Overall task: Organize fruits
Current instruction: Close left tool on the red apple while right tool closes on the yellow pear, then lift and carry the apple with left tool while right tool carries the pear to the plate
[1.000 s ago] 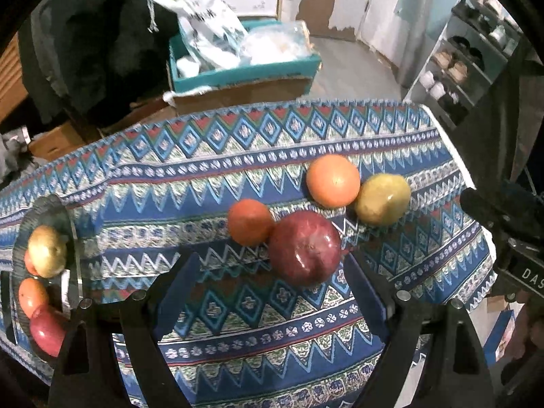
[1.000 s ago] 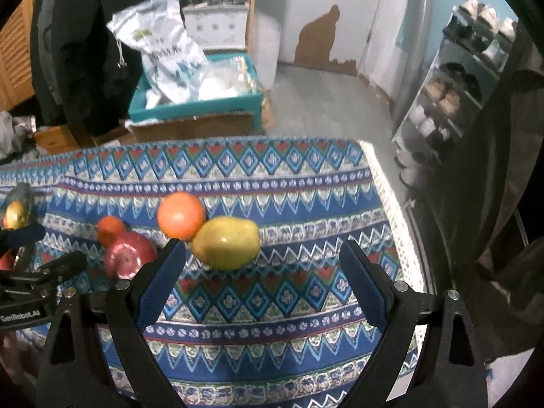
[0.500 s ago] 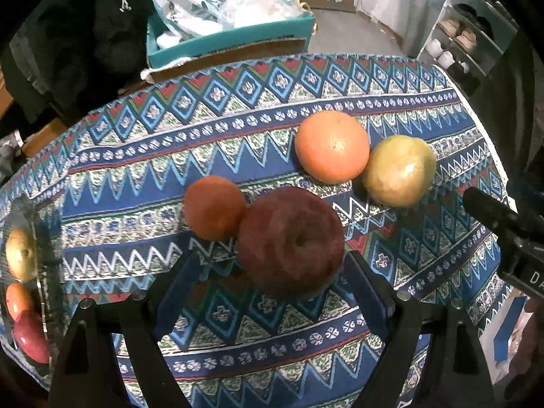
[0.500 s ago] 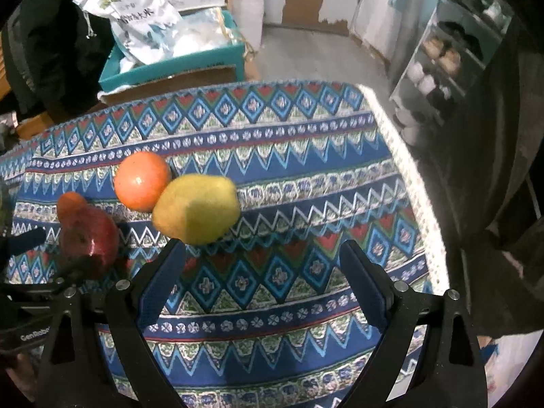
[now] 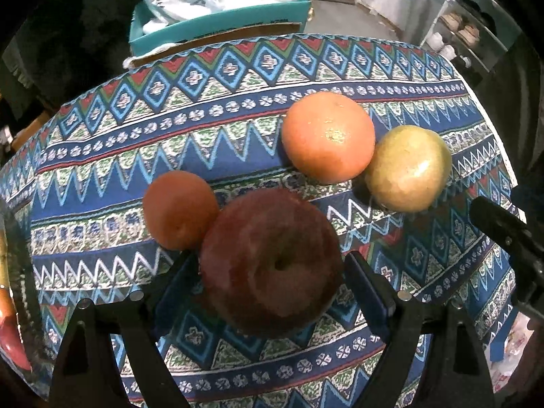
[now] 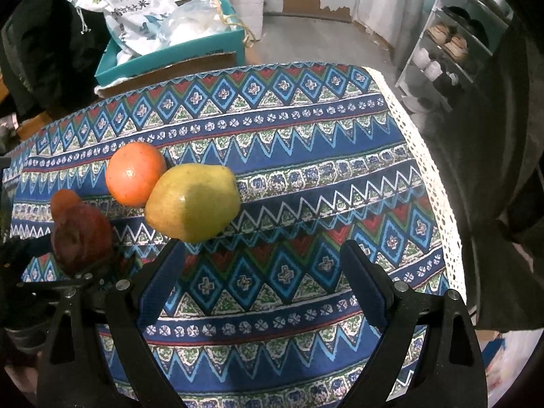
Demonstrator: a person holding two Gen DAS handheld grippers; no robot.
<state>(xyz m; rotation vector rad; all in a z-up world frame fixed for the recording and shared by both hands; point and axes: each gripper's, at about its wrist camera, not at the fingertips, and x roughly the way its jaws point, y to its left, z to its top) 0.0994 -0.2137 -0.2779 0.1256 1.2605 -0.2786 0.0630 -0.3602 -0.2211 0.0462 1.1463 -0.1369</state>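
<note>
A dark red apple (image 5: 272,261) lies on the patterned tablecloth (image 5: 210,136) between the open fingers of my left gripper (image 5: 268,272), with small gaps on both sides. A small orange (image 5: 180,209) touches it on the left. A large orange (image 5: 328,136) and a yellow-green pear (image 5: 408,168) lie behind to the right. In the right wrist view my right gripper (image 6: 261,268) is open and empty, just in front of the pear (image 6: 192,200), with the large orange (image 6: 134,173) and the apple (image 6: 81,238) to its left.
A plate with fruit (image 5: 6,306) shows at the far left edge of the left wrist view. A teal box with bags (image 6: 170,47) stands beyond the table's far edge. The table's lace-trimmed right edge (image 6: 438,204) drops off towards a shoe shelf (image 6: 455,40).
My left gripper has moved forward and down until its open fingers straddle the red apple. My right gripper has moved closer to the pear. No fruit has moved.
</note>
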